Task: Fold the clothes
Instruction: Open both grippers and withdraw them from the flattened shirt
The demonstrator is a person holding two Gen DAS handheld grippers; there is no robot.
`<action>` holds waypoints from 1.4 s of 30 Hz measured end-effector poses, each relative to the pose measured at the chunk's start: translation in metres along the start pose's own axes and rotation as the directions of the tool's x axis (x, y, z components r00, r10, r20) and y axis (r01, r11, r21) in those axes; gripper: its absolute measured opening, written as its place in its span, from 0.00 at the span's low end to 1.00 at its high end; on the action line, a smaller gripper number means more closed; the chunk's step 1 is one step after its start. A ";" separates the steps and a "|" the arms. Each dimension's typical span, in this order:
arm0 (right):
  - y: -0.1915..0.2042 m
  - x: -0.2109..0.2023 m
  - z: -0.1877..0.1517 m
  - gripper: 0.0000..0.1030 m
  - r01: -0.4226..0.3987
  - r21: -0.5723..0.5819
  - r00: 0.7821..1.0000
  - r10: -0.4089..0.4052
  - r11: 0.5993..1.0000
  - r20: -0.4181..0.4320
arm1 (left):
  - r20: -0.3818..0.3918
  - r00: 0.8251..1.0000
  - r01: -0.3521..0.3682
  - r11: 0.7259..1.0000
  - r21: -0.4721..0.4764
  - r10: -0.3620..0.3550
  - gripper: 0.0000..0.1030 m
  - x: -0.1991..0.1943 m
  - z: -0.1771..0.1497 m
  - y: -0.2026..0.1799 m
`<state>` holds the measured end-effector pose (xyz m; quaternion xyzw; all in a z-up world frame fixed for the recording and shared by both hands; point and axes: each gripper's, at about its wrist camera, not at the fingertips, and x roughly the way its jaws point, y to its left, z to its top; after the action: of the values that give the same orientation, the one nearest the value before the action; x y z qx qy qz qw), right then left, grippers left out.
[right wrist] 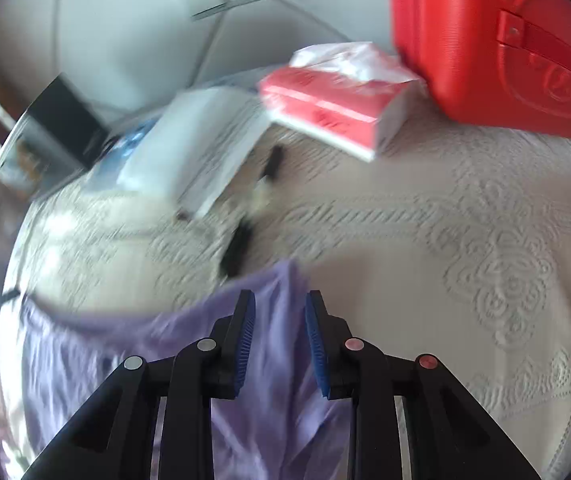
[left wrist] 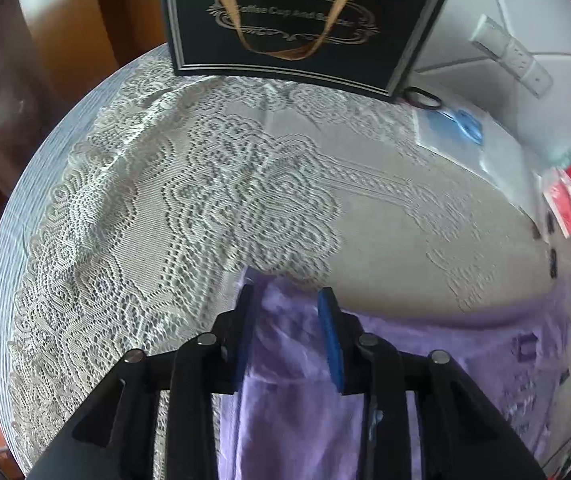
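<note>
- The purple garment (left wrist: pixel 305 380) lies on the lace cloth (left wrist: pixel 145 208) covering the bench, at its near edge.
- Left claw (left wrist: pixel 287 300) stands parted, fingers either side of the garment's corner.
- Right claw (right wrist: pixel 279 304) likewise gapes over the other corner (right wrist: pixel 281 280).
- A red tissue pack (right wrist: pixel 337 108) sits beyond, blurred.
</note>
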<state>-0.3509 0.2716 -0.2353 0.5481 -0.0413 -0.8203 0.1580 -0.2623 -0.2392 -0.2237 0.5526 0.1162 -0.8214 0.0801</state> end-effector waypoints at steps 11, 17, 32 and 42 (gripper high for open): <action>0.009 0.026 0.007 0.25 -0.054 -0.006 0.995 0.054 0.999 -0.084 | -0.048 0.995 -0.086 0.992 0.089 0.090 0.51 0.041 -0.019 -0.017; 0.000 0.042 0.025 0.22 0.062 0.014 0.998 -0.062 0.998 -0.029 | 0.015 0.972 -0.233 0.971 0.059 0.233 0.52 0.043 0.000 -0.011; 0.000 -0.099 -0.158 0.62 0.041 0.000 0.999 -0.041 0.999 -0.008 | -0.029 1.000 -0.004 0.988 0.155 0.008 0.80 -0.054 -0.142 -0.056; 0.003 -0.140 -0.291 0.35 -0.014 -0.067 0.996 0.008 0.998 -0.083 | -0.113 0.982 0.184 0.918 0.351 -0.153 0.80 -0.070 -0.264 -0.163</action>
<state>-0.0360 0.3425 -0.2254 0.5759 -0.0102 -0.7969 0.1824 -0.0433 -0.0083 -0.2377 0.5796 0.0143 -0.8088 -0.0984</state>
